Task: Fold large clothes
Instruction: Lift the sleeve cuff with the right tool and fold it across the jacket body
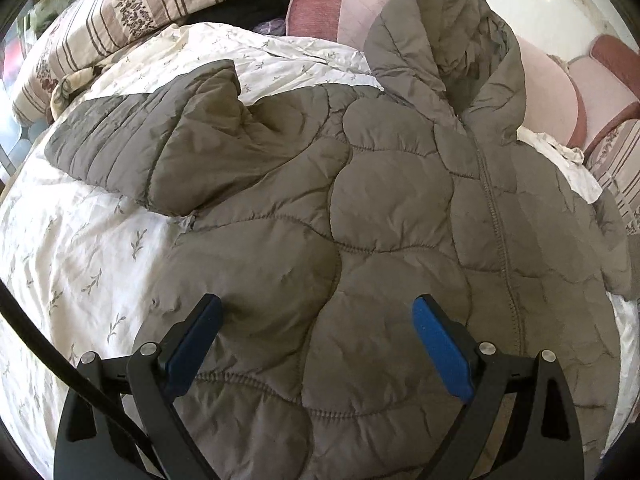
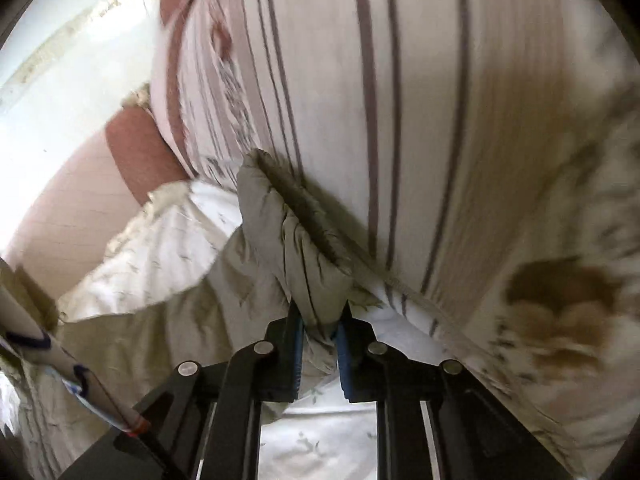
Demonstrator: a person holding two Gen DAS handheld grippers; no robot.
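One quilted grey jacket (image 1: 360,208) lies spread front-up on a bed's white leaf-print sheet (image 1: 80,248), hood toward the pink headboard (image 1: 548,92). The right hand-held gripper (image 2: 320,340) is clenched on the jacket's sleeve cuff (image 2: 296,248), hard against a striped pillow (image 2: 400,80). The slippery padding could slide out of so small a bite, or the sleeve could drag on the pillow. The left hand-held gripper (image 1: 316,340) hovers wide open over the hem, holding nothing.
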